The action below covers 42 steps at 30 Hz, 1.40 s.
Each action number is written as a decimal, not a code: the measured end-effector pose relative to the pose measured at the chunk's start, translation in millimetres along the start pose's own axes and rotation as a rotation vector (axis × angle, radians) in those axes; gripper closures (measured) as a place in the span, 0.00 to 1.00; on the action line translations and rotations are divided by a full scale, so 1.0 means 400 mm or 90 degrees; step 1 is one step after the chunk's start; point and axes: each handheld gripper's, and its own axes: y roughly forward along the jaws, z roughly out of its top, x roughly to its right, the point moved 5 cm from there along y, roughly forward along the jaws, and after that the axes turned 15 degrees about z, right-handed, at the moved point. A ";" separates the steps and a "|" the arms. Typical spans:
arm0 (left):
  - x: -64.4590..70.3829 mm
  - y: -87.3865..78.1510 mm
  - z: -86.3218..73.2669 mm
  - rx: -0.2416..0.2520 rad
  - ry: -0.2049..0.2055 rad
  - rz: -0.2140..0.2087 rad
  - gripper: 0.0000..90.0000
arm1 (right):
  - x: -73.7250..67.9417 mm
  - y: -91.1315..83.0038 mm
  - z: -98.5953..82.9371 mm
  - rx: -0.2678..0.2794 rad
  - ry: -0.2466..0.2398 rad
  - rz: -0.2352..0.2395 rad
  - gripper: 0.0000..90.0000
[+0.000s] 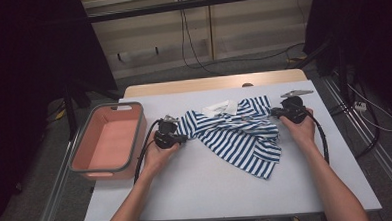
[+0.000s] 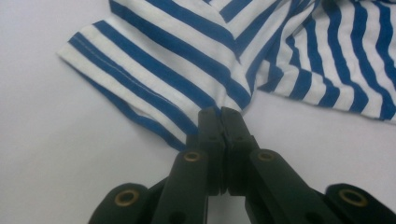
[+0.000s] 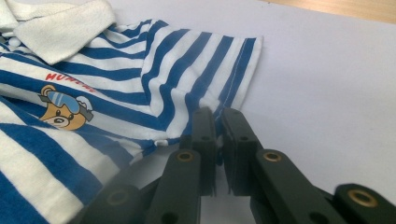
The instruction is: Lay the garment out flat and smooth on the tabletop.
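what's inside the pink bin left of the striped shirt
The pink bin looks empty: its bare pink floor shows in the high view. The strip of floor right behind its near rim is hidden by that rim.

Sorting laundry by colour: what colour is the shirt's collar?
White, on the blue-and-white striped shirt; the collar shows best in the right gripper view.

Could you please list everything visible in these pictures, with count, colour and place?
striped shirt: one, blue and white with a white collar, crumpled at the table's middle
basket: one, pink with a grey rim, at the table's left edge
table: one, white top, centre of the high view
cables: several, black, on the floor beyond the table
left gripper: one, black, shut on a sleeve
right gripper: one, black, shut on the other sleeve's hem
forearms: two, entering from the bottom
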 end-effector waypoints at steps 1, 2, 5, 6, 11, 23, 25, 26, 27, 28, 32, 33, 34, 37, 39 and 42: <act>-0.003 -0.002 -0.002 -0.002 -0.007 -0.002 0.99 | 0.000 0.000 0.000 0.000 0.000 0.000 0.94; -0.007 -0.004 -0.003 -0.003 -0.007 0.003 0.99 | 0.000 -0.001 0.000 0.000 0.000 -0.001 0.94; -0.015 -0.010 -0.006 -0.002 -0.014 0.008 0.99 | 0.005 -0.007 0.004 0.006 -0.004 -0.016 0.97; -0.016 -0.013 -0.009 -0.002 -0.013 0.008 0.99 | 0.010 -0.014 0.006 0.009 -0.002 -0.029 0.99; -0.020 -0.025 -0.017 0.006 -0.023 -0.003 0.99 | 0.045 -0.044 -0.005 0.034 0.040 -0.024 0.98; -0.033 -0.040 -0.023 0.024 -0.060 0.001 0.95 | -0.017 -0.021 0.002 0.007 0.001 0.031 0.78; -0.031 -0.046 -0.026 0.030 -0.060 -0.002 0.84 | -0.028 -0.022 0.003 0.002 -0.003 0.036 0.72; -0.032 -0.050 -0.027 0.040 -0.056 0.002 0.78 | -0.035 -0.024 0.004 -0.002 -0.002 0.040 0.68; -0.030 -0.056 -0.029 0.046 -0.055 0.005 0.74 | -0.041 -0.026 0.007 -0.002 -0.010 0.042 0.64; -0.028 -0.063 -0.031 0.049 -0.053 0.008 0.70 | -0.048 -0.030 0.007 -0.006 -0.012 0.040 0.62; -0.013 -0.090 -0.040 0.078 -0.041 0.013 0.51 | -0.069 -0.047 0.008 -0.011 -0.024 0.043 0.50; -0.009 -0.096 -0.042 0.081 -0.038 0.014 0.46 | -0.073 -0.054 0.007 -0.009 -0.026 0.049 0.49; -0.004 -0.103 -0.045 0.085 -0.036 0.013 0.42 | -0.076 -0.061 0.005 -0.002 -0.025 0.050 0.47; 0.013 -0.118 -0.058 0.096 -0.042 0.005 0.31 | -0.088 -0.086 -0.002 0.008 -0.026 0.049 0.43; 0.027 -0.124 -0.069 0.096 -0.033 0.003 0.27 | -0.097 -0.105 -0.008 0.014 -0.033 0.047 0.43; 0.048 -0.126 -0.082 0.089 -0.015 0.005 0.22 | -0.115 -0.130 -0.020 0.026 -0.040 0.043 0.42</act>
